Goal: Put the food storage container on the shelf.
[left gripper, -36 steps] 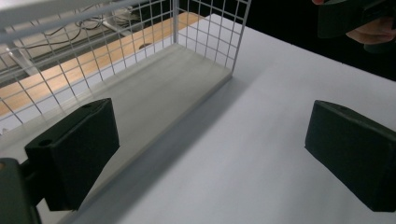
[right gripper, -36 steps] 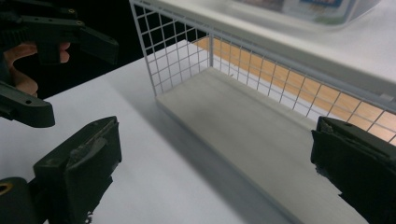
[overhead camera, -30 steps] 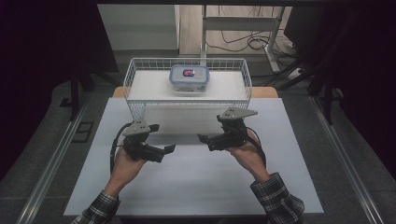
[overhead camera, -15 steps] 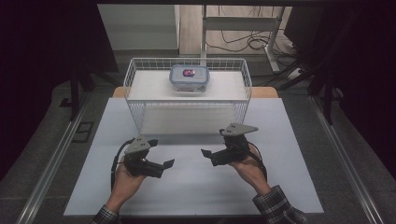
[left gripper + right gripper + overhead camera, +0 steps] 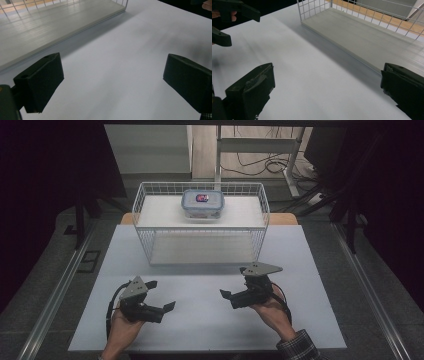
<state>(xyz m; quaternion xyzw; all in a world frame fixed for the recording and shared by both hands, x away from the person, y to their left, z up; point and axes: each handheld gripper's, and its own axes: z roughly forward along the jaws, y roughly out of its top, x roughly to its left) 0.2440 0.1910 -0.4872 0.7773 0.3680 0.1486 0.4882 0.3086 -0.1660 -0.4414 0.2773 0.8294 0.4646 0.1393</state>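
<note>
A white wire basket (image 5: 144,238) stands at the far middle of the white table (image 5: 205,320). A clear lidded container (image 5: 202,203) with something red and blue inside sits on the basket's floor at the back. My left gripper (image 5: 162,295) is held at the near left, open, jaws pointing right with nothing between them. My right gripper (image 5: 234,281) is held at the near right, open and empty, jaws pointing left. In the left gripper view the open jaws of the left gripper (image 5: 112,77) frame bare table. The right gripper (image 5: 327,87) likewise frames bare table, with the basket's floor (image 5: 372,35) ahead.
The left gripper (image 5: 227,22) also appears at the top left of the right gripper view. Metal rails (image 5: 60,285) run along both sides of the table. A desk frame with cables (image 5: 260,150) stands behind the basket.
Both hands have drawn back from the basket's front toward the table's near edge and moved slightly apart. Both grippers stay open and empty.
</note>
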